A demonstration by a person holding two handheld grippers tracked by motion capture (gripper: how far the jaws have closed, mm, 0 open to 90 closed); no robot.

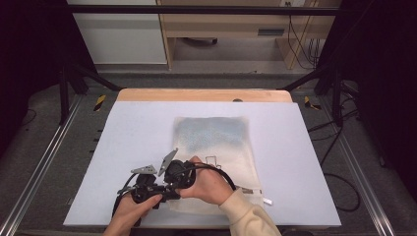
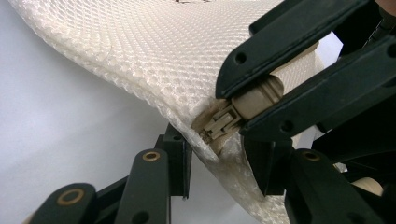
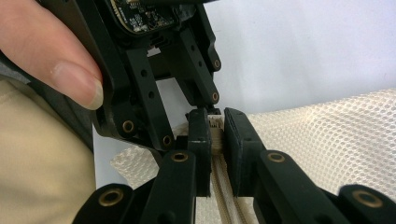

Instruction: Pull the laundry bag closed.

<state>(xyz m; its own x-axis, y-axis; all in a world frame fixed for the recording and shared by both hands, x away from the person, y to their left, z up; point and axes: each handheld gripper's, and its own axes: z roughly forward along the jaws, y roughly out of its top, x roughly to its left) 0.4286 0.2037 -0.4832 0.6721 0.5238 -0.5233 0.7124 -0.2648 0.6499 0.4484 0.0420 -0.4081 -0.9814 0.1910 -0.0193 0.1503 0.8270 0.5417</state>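
Note:
A white mesh bag (image 1: 231, 162) lies flat on the white mat, with something bluish inside its far half (image 1: 211, 133). Both grippers meet at its near left corner. My right gripper (image 3: 217, 140) is shut on the beige zipper pull (image 3: 215, 127), and the zipper's teeth (image 3: 224, 196) run towards the camera. In the left gripper view that zipper pull (image 2: 254, 95) sits clamped between the right gripper's jaws, with the slider (image 2: 219, 123) just beyond them. My left gripper (image 2: 217, 156) is shut on the mesh bag's (image 2: 154, 56) edge beside the slider. From above, the left gripper (image 1: 160, 192) and right gripper (image 1: 171, 187) nearly touch.
The white mat (image 1: 142, 128) covers a wooden table whose far edge (image 1: 196, 95) shows. A small metal tag (image 1: 267, 200) lies at the bag's near right corner. Black frame posts (image 1: 64, 93) and cables (image 1: 339, 187) flank the table.

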